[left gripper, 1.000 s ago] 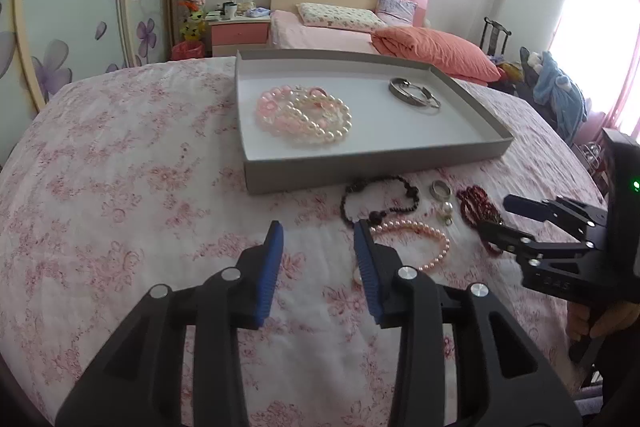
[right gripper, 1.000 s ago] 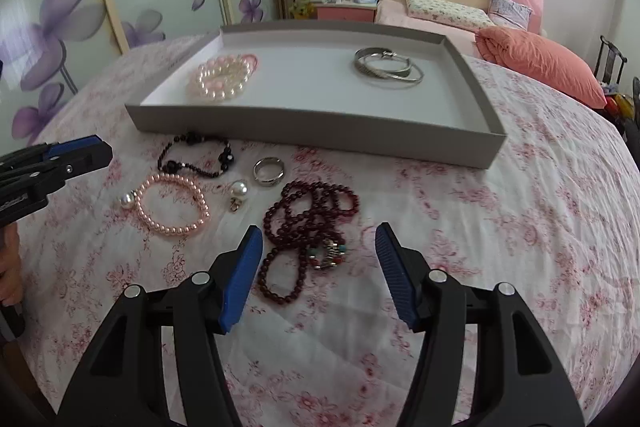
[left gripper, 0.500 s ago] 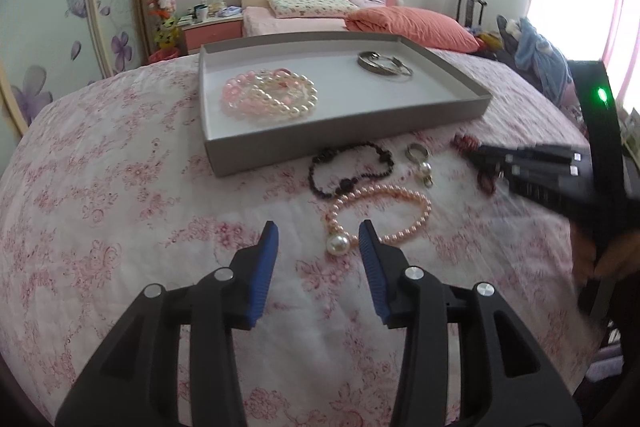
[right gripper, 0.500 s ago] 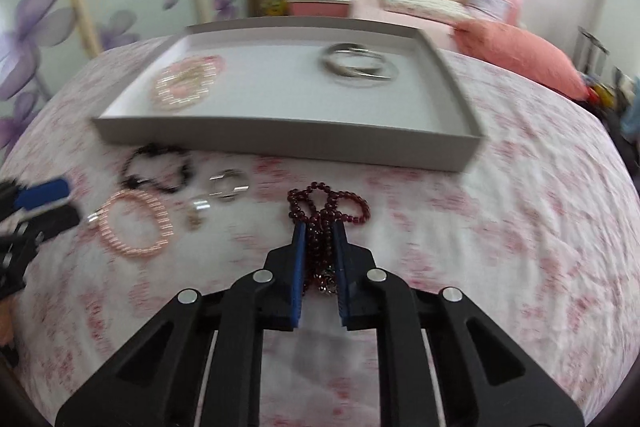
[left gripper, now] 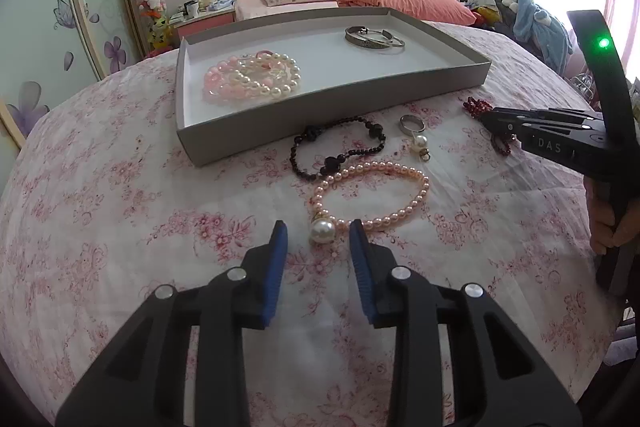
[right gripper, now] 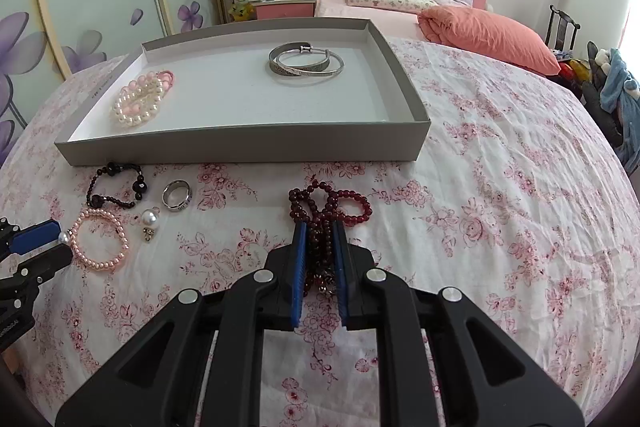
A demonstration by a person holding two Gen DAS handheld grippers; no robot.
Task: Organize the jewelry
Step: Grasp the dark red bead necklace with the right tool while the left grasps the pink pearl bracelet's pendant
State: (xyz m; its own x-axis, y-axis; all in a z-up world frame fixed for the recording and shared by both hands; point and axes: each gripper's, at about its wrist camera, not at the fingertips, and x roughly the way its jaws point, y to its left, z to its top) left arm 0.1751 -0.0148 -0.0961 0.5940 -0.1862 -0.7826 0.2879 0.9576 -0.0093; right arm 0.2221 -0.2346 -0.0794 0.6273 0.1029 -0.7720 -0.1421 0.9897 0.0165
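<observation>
My right tool (right gripper: 320,239) is now pinching the dark red bead strand (right gripper: 329,201), having closed from wide open; the strand is lying on the table in front of the grey tray (right gripper: 240,147). My left tool (left gripper: 318,247), jaws narrowing but untouching, is straddling the pink pearl bracelet's (left gripper: 372,193) big pearl. Both lifts are imminent, I'm judging.

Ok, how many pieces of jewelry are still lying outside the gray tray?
5: black bead bracelet, silver ring, pearl earring, pink pearl bracelet and dark red bead strand, all on the bedspread before the tray.
</observation>
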